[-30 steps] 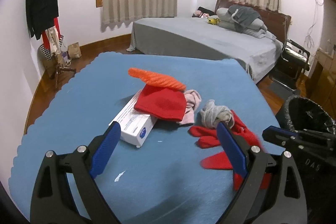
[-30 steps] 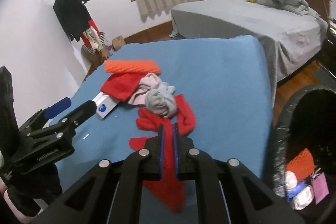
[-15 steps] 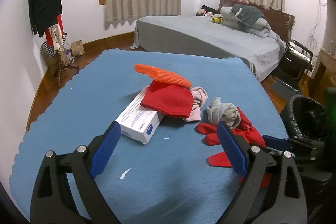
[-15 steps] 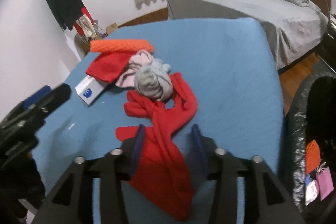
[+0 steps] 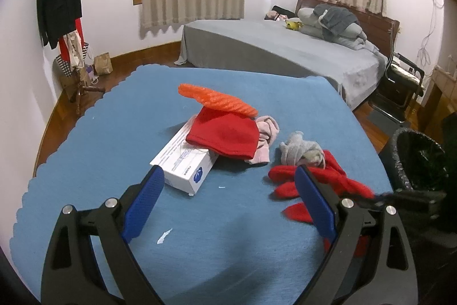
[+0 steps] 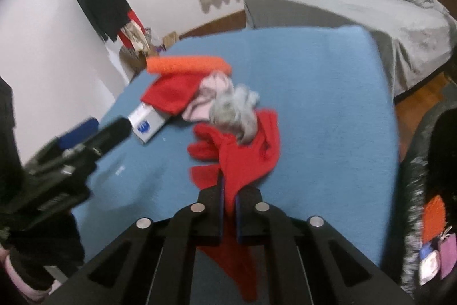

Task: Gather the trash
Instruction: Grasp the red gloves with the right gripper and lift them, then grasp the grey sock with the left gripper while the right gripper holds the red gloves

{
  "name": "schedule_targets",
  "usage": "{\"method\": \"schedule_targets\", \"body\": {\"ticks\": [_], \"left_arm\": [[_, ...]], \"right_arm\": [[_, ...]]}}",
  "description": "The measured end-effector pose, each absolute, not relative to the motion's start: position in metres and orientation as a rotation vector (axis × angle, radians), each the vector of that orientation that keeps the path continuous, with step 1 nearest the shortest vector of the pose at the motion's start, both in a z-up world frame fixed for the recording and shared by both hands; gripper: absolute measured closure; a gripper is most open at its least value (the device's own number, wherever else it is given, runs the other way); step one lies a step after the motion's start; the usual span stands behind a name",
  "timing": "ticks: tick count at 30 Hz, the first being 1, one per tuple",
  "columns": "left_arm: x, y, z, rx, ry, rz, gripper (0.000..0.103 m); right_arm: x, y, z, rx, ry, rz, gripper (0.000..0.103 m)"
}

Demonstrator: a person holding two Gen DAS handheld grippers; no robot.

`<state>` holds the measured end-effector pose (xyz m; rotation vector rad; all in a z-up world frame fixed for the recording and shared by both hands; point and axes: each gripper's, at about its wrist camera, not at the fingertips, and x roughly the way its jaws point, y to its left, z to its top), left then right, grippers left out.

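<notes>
A: From your left wrist view, where is the bin and what does it hold?

B: The trash bin (image 5: 420,159) stands off the right edge of the blue bench (image 5: 114,133), lined with a black bag. Its inside is too dark here to read.

A: And the things on the bench?

B: Take the white box (image 5: 185,165) as your marker. It lies on its long side, its long axis running from near your left claw (image 5: 228,202) away and to the right. A red hat (image 5: 225,136) drapes over its far end, with an orange foam net (image 5: 217,100) on top, lying long across. A pink cloth (image 5: 265,139) sits just right of the hat, a grey sock bundle (image 5: 300,152) further right, touching the red cloth (image 5: 322,182). A white paper scrap (image 5: 164,236) lies nearer you than the box. Your left claw hangs released, jaws wide apart, with bare blue bench between them.

A: Now the right wrist view?

B: The bin (image 6: 428,190) is at the right edge; inside you can see an orange net piece (image 6: 434,216) and small white and pink items. Your right claw (image 6: 228,207) is clenched on the red cloth (image 6: 245,159), which stretches lengthwise from the jaws toward the sock bundle (image 6: 237,113). Right of the cloth, the bench (image 6: 328,105) lies open up to its edge by the bin. The box (image 6: 145,123) is to the left.
</notes>
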<state>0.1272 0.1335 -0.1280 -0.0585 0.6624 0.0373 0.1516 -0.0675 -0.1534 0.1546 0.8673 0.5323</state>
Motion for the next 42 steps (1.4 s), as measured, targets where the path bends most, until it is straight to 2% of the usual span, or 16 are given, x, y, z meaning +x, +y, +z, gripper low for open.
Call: {"method": "schedule_targets", "body": {"ticks": [10,21,27,29,31,36,42], "left_arm": [[0.137,0.121,-0.123,-0.062,0.651,0.006,0.013],[0.177,0.078,-0.141,-0.048,0.699,-0.081,0.014],[0.201,0.061,-0.161,-0.040,0.775,-0.112,0.026],[0.206,0.058,-0.168,-0.040,0.800,-0.119,0.035],[0.211,0.057,-0.175,-0.050,0.836,-0.134,0.054],[0.207,0.059,-0.174,-0.060,0.819,-0.129,0.058],[0.189,0.065,-0.146,-0.084,0.761,-0.130,0.059]], "right_arm": [[0.158,-0.108,-0.101,0.204,0.731,0.436,0.097],[0.184,-0.120,-0.133,0.244,0.789,0.336,0.097],[0.189,-0.126,-0.138,0.261,0.804,0.324,0.097],[0.191,-0.129,-0.140,0.269,0.809,0.322,0.097],[0.191,-0.129,-0.140,0.272,0.810,0.322,0.097],[0.190,-0.128,-0.139,0.270,0.809,0.322,0.097],[0.188,-0.129,-0.130,0.267,0.789,0.341,0.097]]}}
